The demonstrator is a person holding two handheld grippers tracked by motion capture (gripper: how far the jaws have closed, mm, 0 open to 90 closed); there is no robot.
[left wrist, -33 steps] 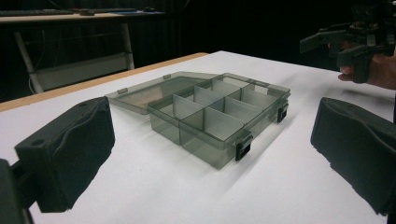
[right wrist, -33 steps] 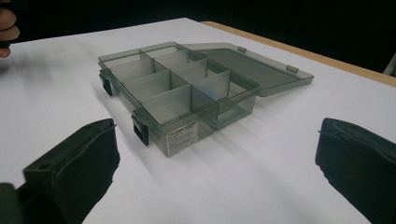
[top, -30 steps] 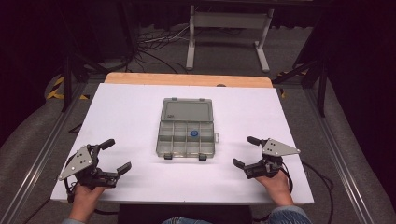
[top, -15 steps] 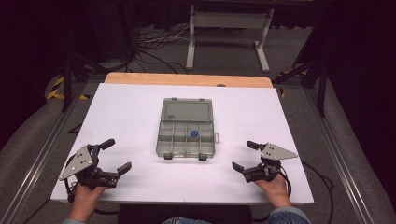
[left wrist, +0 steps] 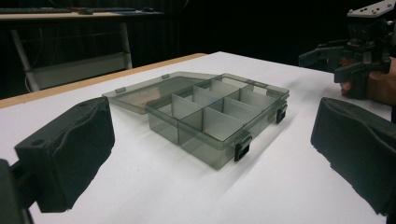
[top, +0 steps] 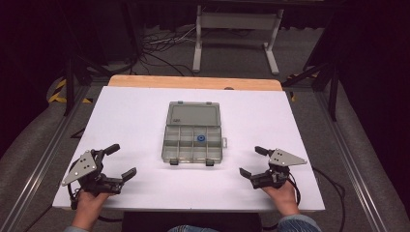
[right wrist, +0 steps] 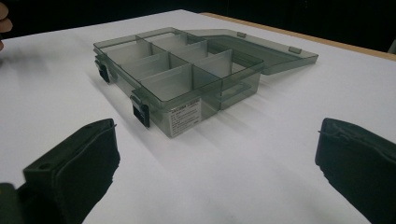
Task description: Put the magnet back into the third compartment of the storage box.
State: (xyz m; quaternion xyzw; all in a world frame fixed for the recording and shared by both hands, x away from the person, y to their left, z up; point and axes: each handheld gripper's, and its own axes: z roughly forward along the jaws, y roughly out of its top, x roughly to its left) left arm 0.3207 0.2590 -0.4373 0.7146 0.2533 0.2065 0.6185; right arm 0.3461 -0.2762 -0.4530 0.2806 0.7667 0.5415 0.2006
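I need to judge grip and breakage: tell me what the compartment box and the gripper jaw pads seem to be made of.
Compartment box: likely rigid smoky translucent plastic with a glossy finish; its dividers show through the walls, and its latches are black. Left gripper's jaw pads: probably soft matte black foam or rubber, judging by wrinkled, uneven surfaces.

White label (right wrist: 186, 118) on organizer box (right wrist: 187, 70) end wall, print too small to read

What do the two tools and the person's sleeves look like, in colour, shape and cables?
Both the left tool and the right tool are black, each with two blocky jaws with wrinkled black pads. A grey three-cornered plate sits on top of each. A black cable trails from the right one. The sleeves look blue-grey at the wrists.
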